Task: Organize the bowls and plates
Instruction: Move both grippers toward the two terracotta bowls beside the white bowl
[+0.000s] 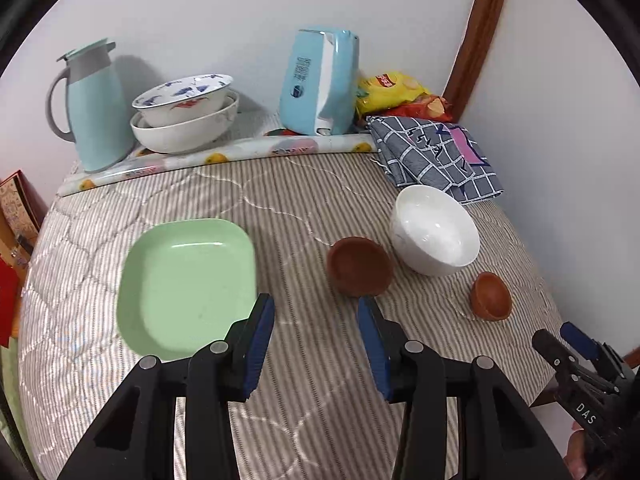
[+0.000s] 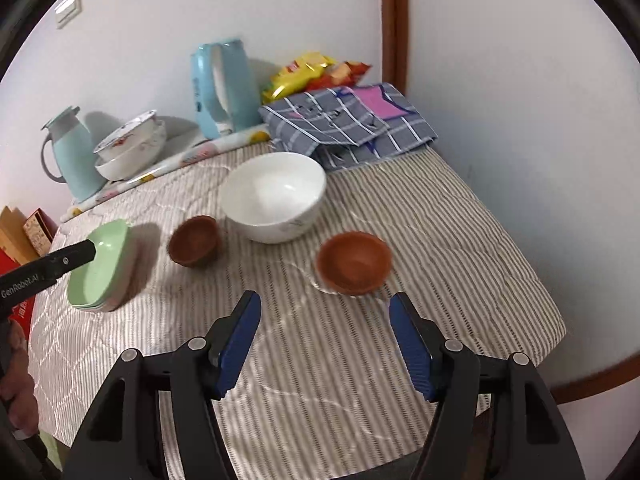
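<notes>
A stack of green square plates [image 1: 188, 284] [image 2: 102, 266] lies on the striped cloth at the left. A dark brown bowl [image 1: 359, 266] [image 2: 194, 240] stands mid-table beside a large white bowl [image 1: 436, 230] [image 2: 274, 196]. A smaller orange-brown bowl [image 1: 491, 297] [image 2: 354, 262] stands to the right. My left gripper [image 1: 316, 314] is open and empty, hovering between the green plates and the dark brown bowl. My right gripper [image 2: 324, 312] is open and empty, just in front of the orange-brown bowl. It also shows at the lower right of the left wrist view [image 1: 560, 340].
Two stacked white bowls [image 1: 186, 114] [image 2: 130, 148], a pale blue thermos jug [image 1: 90, 108] and a blue kettle [image 1: 318, 80] stand at the back by the wall. A checked grey cloth [image 1: 434, 152] [image 2: 348, 124] and snack bags [image 1: 394, 94] lie at the back right. The table edge runs along the right.
</notes>
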`<state>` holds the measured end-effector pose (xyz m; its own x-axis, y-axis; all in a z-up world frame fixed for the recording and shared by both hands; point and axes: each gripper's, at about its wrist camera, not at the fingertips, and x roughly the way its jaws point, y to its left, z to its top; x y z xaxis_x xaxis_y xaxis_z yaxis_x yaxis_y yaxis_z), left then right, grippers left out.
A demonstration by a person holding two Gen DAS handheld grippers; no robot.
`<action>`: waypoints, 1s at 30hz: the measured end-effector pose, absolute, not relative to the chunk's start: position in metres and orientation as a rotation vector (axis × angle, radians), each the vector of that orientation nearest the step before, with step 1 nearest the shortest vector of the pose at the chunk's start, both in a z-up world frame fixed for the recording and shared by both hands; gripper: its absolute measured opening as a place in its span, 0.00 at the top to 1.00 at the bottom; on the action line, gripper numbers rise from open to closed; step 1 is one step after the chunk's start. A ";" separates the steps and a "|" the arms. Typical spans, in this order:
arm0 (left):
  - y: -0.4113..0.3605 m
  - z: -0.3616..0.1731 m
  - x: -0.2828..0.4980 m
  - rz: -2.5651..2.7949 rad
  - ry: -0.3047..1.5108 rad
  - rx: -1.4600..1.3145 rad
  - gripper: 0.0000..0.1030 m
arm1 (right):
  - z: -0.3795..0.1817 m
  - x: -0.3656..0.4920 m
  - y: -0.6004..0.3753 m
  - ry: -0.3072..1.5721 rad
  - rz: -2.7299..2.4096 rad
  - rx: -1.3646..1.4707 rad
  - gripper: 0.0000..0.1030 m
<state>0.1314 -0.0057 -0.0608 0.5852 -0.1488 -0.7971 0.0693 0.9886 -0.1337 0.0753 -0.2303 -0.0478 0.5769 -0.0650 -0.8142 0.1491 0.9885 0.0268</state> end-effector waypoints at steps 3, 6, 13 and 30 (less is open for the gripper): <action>-0.014 -0.065 0.139 -0.120 0.949 -0.092 0.60 | -0.054 0.077 -0.242 0.966 -0.126 0.099 0.37; -0.021 -0.073 0.145 -0.111 0.971 -0.090 0.60 | -0.060 0.081 -0.251 0.970 -0.133 0.096 0.37; -0.026 -0.092 0.161 -0.070 1.010 -0.099 0.60 | -0.075 0.098 -0.275 0.982 -0.137 0.108 0.37; -0.044 -0.139 0.216 -0.045 1.072 -0.160 0.60 | -0.124 0.146 -0.300 1.060 -0.093 0.159 0.49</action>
